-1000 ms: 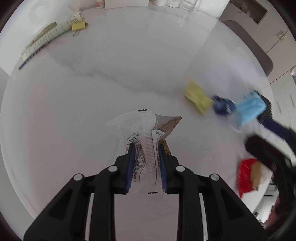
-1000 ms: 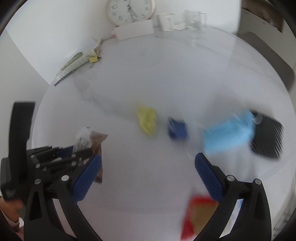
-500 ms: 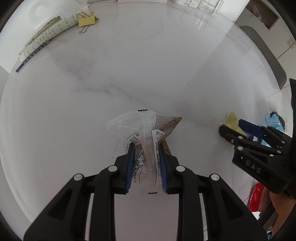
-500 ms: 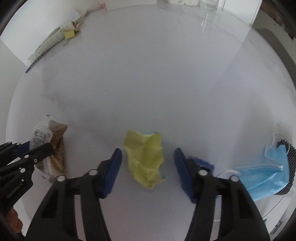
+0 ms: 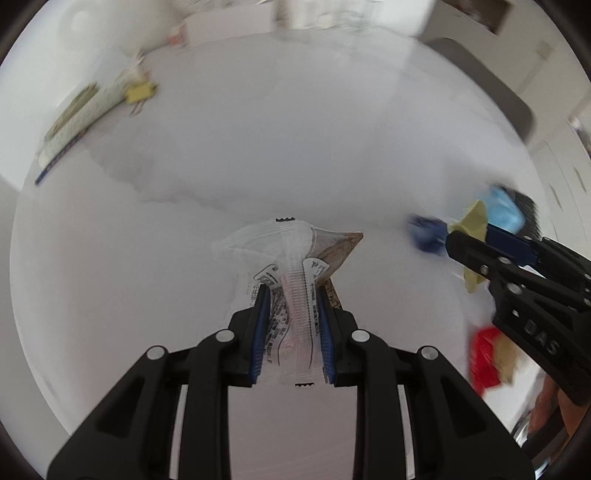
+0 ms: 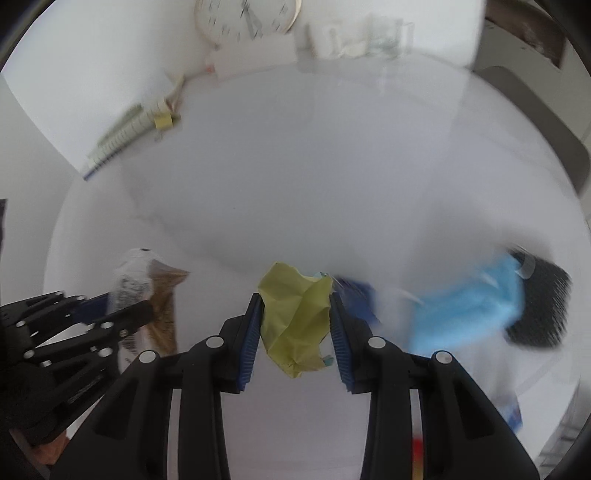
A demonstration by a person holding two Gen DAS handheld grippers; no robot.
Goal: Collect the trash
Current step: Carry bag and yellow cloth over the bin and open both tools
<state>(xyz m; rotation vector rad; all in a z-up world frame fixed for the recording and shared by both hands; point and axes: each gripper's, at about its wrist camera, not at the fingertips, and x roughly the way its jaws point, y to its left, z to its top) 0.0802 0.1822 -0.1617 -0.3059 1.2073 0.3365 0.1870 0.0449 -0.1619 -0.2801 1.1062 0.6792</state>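
**A:** What is changing in your right hand?

**B:** Your right gripper has just been closing: a second ago its jaws were spread wide above the table; now they are pinching the crumpled yellow paper on both sides, and the paper is sitting between the blue pads, apparently off the white table. That piece is looking collected. Both views are blurring, so you appear to be moving.

**A:** And your left?

**B:** Your left gripper is keeping its jaws nearly together on the clear printed wrapper, as it was a second ago; the wrapper and its brown part are standing up past the fingertips.

**A:** How many pieces are you counting?

**B:** Two in hand, one per gripper. Remaining on the table toward the right: one light blue face mask, lying partly over one black brush-like object; one small dark blue scrap just beside the paper; one red packet at the near edge. That is making three loose trash pieces, judging the brush not to be trash. One spiral notebook with one yellow clip, and one clock, are lying far back.
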